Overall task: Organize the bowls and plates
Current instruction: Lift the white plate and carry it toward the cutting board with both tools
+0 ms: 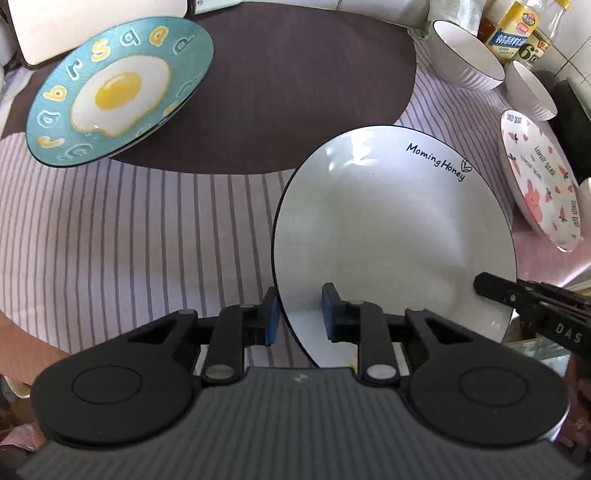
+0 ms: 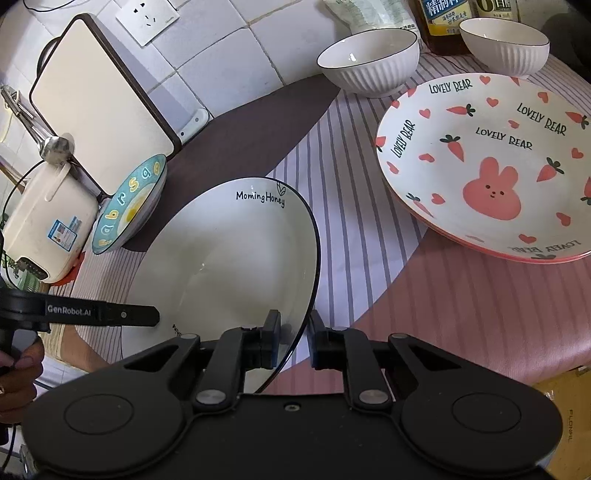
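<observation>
A white "Morning Honey" plate point(image 1: 395, 229) with a dark rim is held tilted above the striped tablecloth; it also shows in the right wrist view point(image 2: 221, 251). My left gripper point(image 1: 300, 314) straddles its left rim, one blue pad on each side, with a small gap. My right gripper point(image 2: 294, 339) straddles its right rim the same way. A teal fried-egg plate point(image 1: 118, 88) lies at the back left. A pink "Lovely Bear" plate point(image 2: 487, 166) lies on the right. Two white ribbed bowls point(image 2: 369, 59) point(image 2: 506, 44) stand behind it.
Oil bottles point(image 2: 443, 22) stand behind the bowls. A cutting board point(image 2: 99, 103) leans on the tiled wall, with a cream cooker point(image 2: 48, 221) and a ladle point(image 2: 51, 147) at the left. A dark brown mat point(image 1: 277, 81) covers the table's back.
</observation>
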Tool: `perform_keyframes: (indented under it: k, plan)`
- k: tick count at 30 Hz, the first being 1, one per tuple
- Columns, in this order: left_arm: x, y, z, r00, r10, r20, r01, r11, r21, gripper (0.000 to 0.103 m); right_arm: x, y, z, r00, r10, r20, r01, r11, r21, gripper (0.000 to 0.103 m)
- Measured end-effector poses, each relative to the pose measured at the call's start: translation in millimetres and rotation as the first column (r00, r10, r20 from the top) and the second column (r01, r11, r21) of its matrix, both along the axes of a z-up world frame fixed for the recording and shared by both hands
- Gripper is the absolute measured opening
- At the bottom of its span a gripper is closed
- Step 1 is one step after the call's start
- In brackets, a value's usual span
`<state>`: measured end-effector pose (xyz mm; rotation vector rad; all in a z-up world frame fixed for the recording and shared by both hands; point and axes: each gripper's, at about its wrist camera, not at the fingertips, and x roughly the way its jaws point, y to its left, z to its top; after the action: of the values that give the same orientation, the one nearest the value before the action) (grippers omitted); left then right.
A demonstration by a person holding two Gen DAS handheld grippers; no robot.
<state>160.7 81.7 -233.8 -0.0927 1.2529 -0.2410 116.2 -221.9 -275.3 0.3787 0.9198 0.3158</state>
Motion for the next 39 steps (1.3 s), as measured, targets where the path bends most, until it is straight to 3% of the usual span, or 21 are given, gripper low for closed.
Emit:
perform_keyframes:
  k: [3,5,8,13,15,19,27,29,34,39]
  plan:
    - [7,4,-2,0.999,-0.014,-0.037,0.013,0.999,-0.031,0.023,3,0,-2,1.0,-0.011,-0.001,0.011,1.0,0.01,0.02]
    - [7,0,0,0.996,-0.083,-0.03,0.083,0.997,-0.011,0.023,4,1,0,1.0,0.015,-0.002,-0.015,1.0,-0.013,0.021]
    - [6,2,3,0.993,-0.118,-0.032,0.117,0.993,-0.01,0.023,6,5,3,1.0,0.027,-0.004,-0.027,0.999,-0.037,0.021]
    - [10,3,21,0.986,-0.164,0.022,0.164,0.986,0.025,0.023,6,6,9,0.997,0.068,0.031,-0.068,0.998,-0.012,0.022]
    - [12,4,29,0.983,-0.181,0.039,0.18,0.983,0.037,0.023,5,12,16,0.995,0.081,0.057,-0.079,0.996,-0.045,0.023]
    - [21,9,48,0.975,-0.199,0.095,0.196,0.98,0.04,0.023,10,14,29,0.992,0.055,0.118,-0.051,0.998,-0.036,0.023]
    - [71,5,78,0.951,-0.263,0.16,0.259,0.965,0.047,0.024,42,15,63,0.98,0.032,0.198,-0.021,0.998,-0.059,0.024]
    - [86,3,78,0.944,-0.284,0.168,0.28,0.959,0.05,0.024,53,17,66,0.978,0.041,0.202,-0.027,0.997,-0.074,0.025]
    - [123,-4,70,0.959,-0.26,0.11,0.258,0.965,0.039,0.024,85,18,66,0.982,0.027,0.188,-0.011,0.996,-0.089,0.025]
    - [145,-14,58,0.952,-0.288,0.104,0.283,0.957,0.062,0.025,104,18,55,0.989,-0.026,0.148,0.037,0.997,-0.067,0.025]
